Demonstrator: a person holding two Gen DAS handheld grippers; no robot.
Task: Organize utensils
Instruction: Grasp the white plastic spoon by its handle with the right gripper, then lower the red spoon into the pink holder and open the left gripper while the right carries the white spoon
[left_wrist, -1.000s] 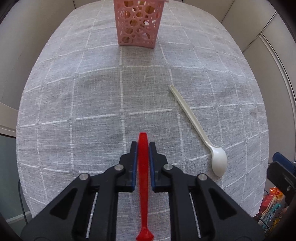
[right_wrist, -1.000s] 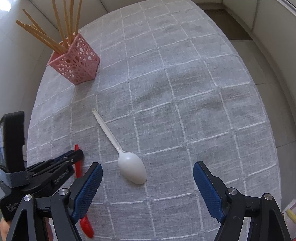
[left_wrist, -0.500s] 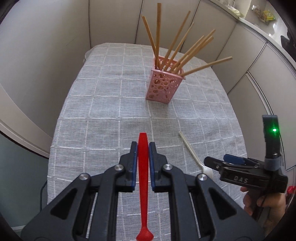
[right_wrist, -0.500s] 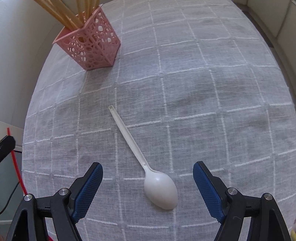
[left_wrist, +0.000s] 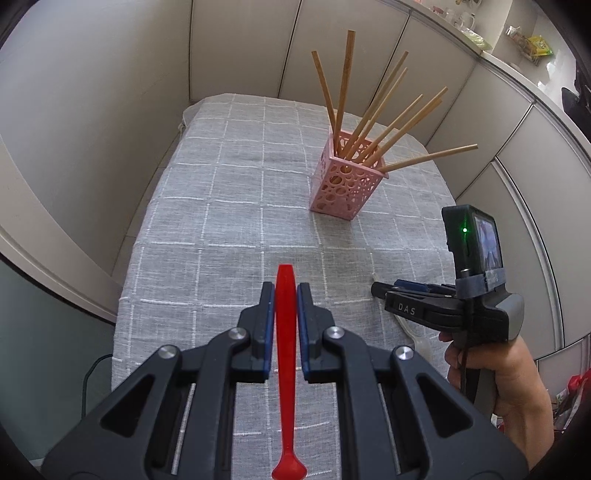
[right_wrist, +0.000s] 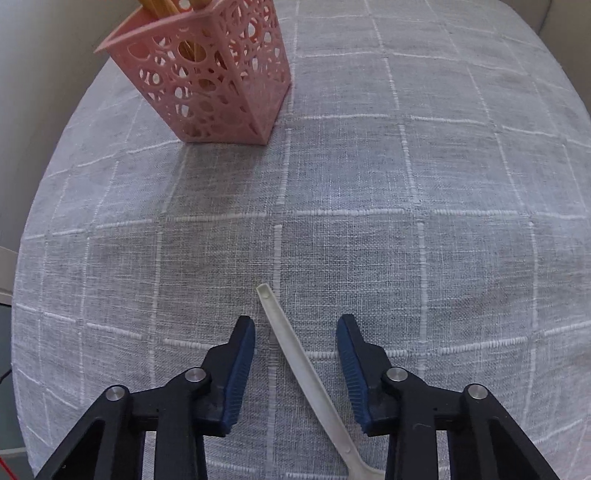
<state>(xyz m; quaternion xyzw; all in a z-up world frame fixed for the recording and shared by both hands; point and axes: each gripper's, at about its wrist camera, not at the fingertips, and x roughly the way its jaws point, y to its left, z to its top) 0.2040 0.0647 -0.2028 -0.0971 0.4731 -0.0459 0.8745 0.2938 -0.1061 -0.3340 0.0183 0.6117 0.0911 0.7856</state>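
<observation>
My left gripper (left_wrist: 286, 291) is shut on a red spoon (left_wrist: 286, 354), held above the table with its handle tip pointing forward. A pink perforated holder (left_wrist: 345, 181) with several wooden chopsticks (left_wrist: 373, 118) stands far right of it; it also shows in the right wrist view (right_wrist: 210, 74) at top left. My right gripper (right_wrist: 295, 328) is open, low over the cloth, with the white spoon's handle (right_wrist: 295, 354) lying between its fingers. In the left wrist view the right gripper (left_wrist: 391, 291) is at the right, over the white spoon (left_wrist: 410, 328).
A grey checked tablecloth (right_wrist: 424, 192) covers the table. Beige cabinet walls (left_wrist: 92, 110) rise close behind and left of the table. The table's left edge (left_wrist: 125, 273) drops off near my left gripper. A counter with small items (left_wrist: 524, 40) is at far right.
My left gripper has lifted and tilted up with the red spoon. My right gripper has moved forward and down, narrowing so its fingers now straddle the white spoon's handle.
</observation>
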